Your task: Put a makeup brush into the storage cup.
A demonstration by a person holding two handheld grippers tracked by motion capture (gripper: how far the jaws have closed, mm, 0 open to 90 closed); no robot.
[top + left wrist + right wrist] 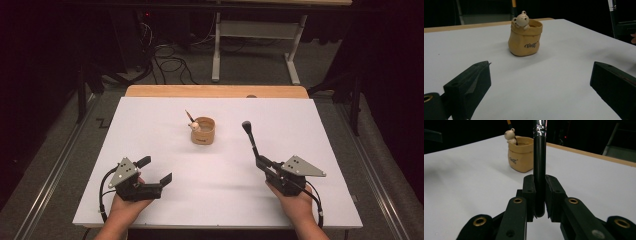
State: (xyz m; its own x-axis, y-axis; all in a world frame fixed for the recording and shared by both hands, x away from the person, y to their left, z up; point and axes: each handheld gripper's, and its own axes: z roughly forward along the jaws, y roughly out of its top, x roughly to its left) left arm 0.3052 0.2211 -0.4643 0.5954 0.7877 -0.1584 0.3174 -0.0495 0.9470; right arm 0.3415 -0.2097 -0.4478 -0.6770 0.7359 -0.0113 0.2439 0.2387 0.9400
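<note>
R gripper (260,161) is clamped on the lower handle of a black makeup brush (250,137) that angles up toward the bear pot (203,131), which holds prob. a pencil (189,116), while L gripper (156,170) rests w/ jaws apart, pot well ahead.

White table (150,150) brightly lit from above, surroundings dark; soft shadows (near jaws blurred).

black makeup brush (251,139) – upright, tilted, near the tan bear pot (203,131).
</note>
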